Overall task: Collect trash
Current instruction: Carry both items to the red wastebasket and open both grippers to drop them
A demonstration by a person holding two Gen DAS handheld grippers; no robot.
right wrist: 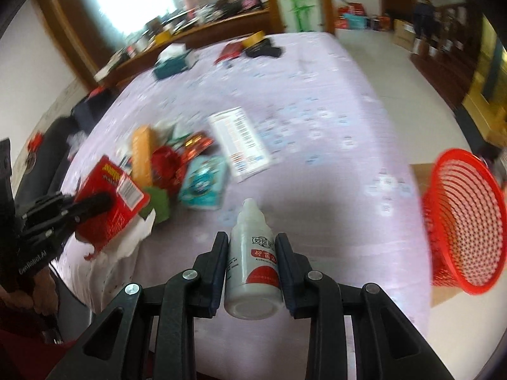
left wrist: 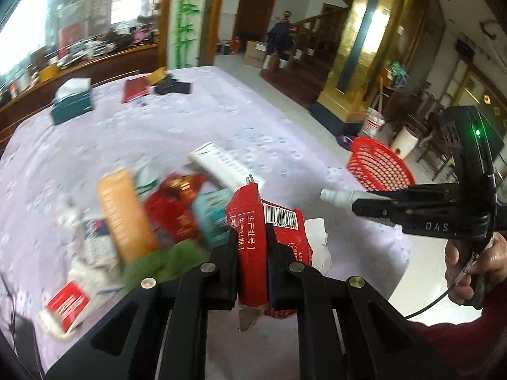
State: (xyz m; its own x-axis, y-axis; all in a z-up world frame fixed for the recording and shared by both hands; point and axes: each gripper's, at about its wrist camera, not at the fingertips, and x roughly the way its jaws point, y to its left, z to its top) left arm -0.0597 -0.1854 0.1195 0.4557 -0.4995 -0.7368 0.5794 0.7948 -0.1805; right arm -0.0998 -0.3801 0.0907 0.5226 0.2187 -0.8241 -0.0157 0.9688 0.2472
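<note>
The left tongs (left wrist: 252, 243) pinch a red carton (left wrist: 253, 221) across its narrow spine, clear of the table (left wrist: 196, 117); the carton is light, thin card that crushes easily, so grip the folded edge, not the open flap. The right tongs (right wrist: 252, 253) pinch a white bottle (right wrist: 253, 262) at mid-body, likely rigid, smooth plastic that can slip. The red basket (right wrist: 465, 224) stands beside the table.

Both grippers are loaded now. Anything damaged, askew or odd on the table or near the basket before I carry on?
The red carton in the left gripper is crushed, with a torn flap at its lower end. The red basket, beyond the table's edge, looks tilted on its side. The right gripper holds the white bottle cleanly. The trash pile shows nothing spilled.
</note>
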